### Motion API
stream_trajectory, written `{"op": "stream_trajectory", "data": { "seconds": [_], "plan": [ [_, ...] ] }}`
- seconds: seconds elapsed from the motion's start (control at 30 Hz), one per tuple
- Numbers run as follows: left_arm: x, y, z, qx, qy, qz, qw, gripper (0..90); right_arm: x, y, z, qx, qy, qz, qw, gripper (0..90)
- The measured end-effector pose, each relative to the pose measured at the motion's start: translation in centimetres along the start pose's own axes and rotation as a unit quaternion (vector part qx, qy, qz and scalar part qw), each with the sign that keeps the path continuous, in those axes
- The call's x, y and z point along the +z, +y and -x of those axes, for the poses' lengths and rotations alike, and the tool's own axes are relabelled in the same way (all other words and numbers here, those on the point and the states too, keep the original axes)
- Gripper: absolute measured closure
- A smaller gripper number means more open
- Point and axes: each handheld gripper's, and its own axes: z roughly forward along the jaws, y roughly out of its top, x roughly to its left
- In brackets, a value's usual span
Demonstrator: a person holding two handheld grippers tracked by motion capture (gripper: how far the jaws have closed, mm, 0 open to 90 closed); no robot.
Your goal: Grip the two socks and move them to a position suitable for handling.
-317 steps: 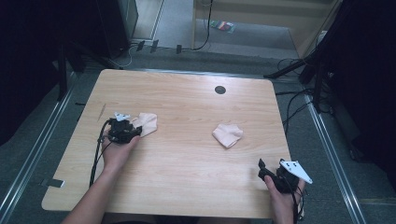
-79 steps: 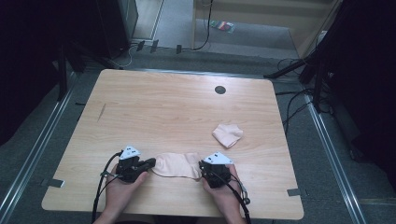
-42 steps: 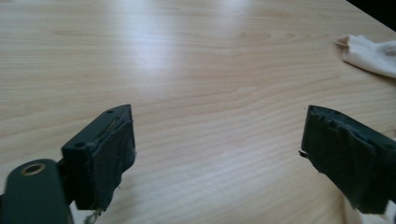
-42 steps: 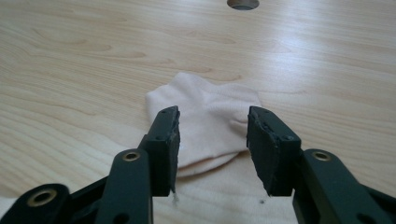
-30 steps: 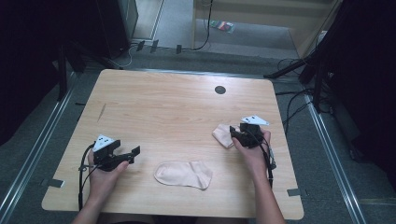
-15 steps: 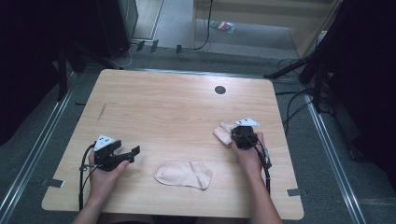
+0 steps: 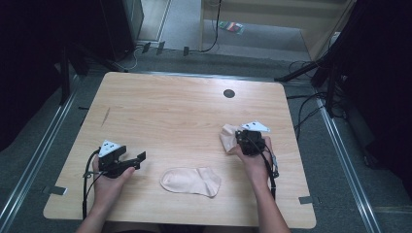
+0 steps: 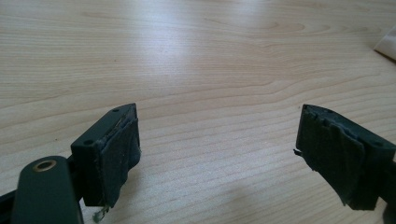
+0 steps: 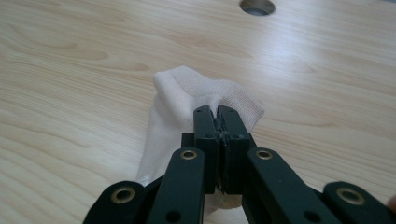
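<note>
- The right gripper [image 7: 236, 141] has just been closing and now pinches the crumpled pale peach cotton sock [image 9: 187, 100] by its ribbed cuff, jaws pressed together on the fabric, apparently to lift it.
- A second pale peach sock, laid flat [image 7: 191, 181], lies between the two grippers, near the person's edge of the light wooden table [image 7: 170, 107], likely waiting for its mate.
- The left gripper [image 8: 217, 154] rests with jaws spread and nothing between them, well left of the flat sock.
</note>
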Motion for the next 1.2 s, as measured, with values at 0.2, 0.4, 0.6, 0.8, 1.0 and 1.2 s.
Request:
{"op": "stream_trajectory", "data": {
  "seconds": [0.2,0.4,0.6,0.8,1.0,1.2],
  "plan": [
    [0.0,0.0,0.1,0.002,0.001,0.001,1.0000,13.9,-0.4,1.3,-3.5,-0.011,0.034,0.011,0.9993,88.6],
    [0.1,0.0,0.1,0.005,0.001,0.002,1.0000,13.9,-0.4,2.4,-7.2,-0.018,0.067,0.021,0.9974,88.6],
    [0.1,0.0,0.3,0.015,0.005,0.001,0.9999,13.9,-0.5,3.2,-10.8,-0.021,0.105,0.032,0.9938,88.6],
    [0.2,-0.1,0.5,0.018,0.007,0.001,0.9998,13.9,0.8,2.4,-13.2,-0.003,0.111,0.017,0.9937,88.6],
    [0.1,0.0,0.4,0.020,0.007,-0.002,0.9998,13.9,2.9,1.1,-14.2,0.003,0.093,-0.009,0.9956,88.4],
    [0.2,0.0,0.4,0.018,0.007,-0.001,0.9998,13.9,3.7,0.0,-13.5,0.003,0.108,-0.033,0.9936,78.1]
  ]
}}
